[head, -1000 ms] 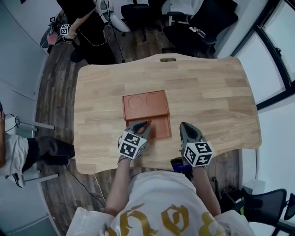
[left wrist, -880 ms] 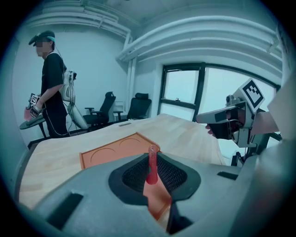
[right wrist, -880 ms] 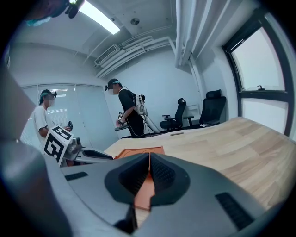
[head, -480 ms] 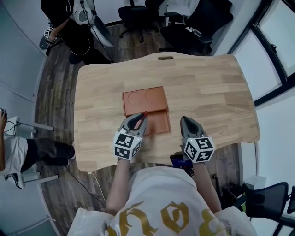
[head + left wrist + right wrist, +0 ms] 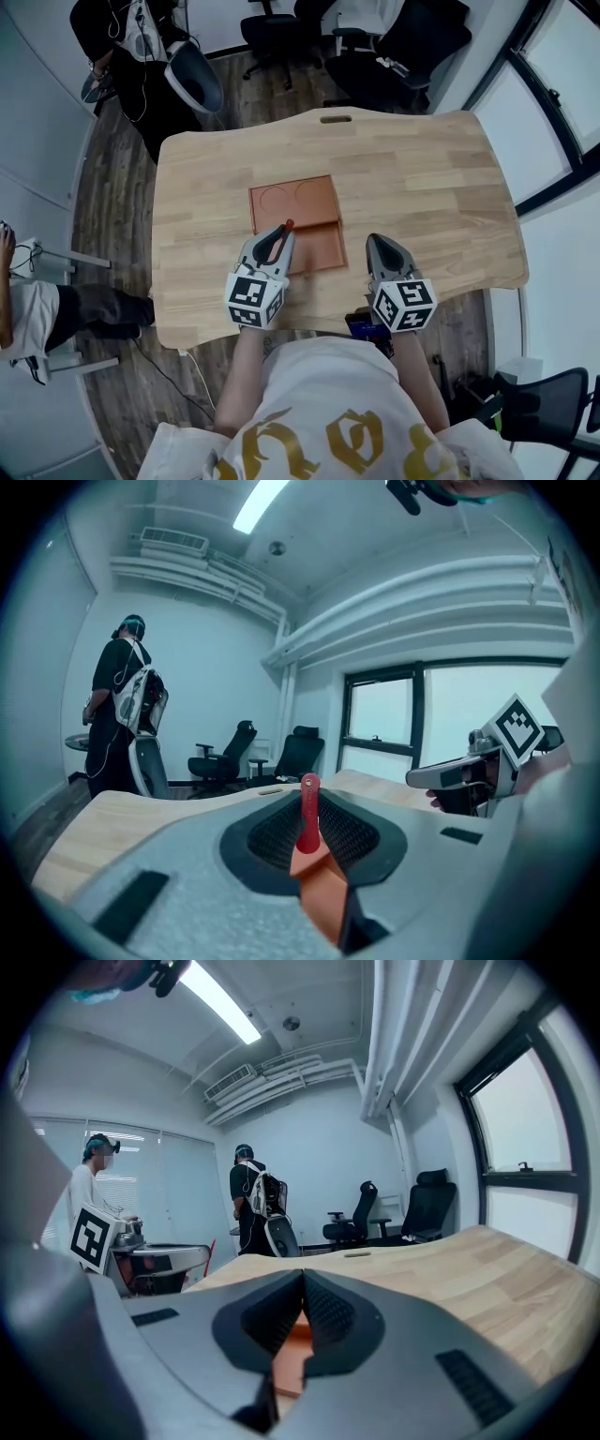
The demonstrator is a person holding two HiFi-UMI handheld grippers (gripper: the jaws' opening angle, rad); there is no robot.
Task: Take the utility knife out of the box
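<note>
Low in the frame the grey right gripper [image 5: 302, 1277] is pressing its empty jaws together, a flat orange box [image 5: 292, 1352] showing beneath, while at left the left gripper [image 5: 202, 1256] is gripping a red utility knife [image 5: 211, 1247].

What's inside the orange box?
The uncovered part of the orange box looks bare. The left gripper, clamped on the red utility knife, covers its near-left corner, so that bit is hidden.
</note>
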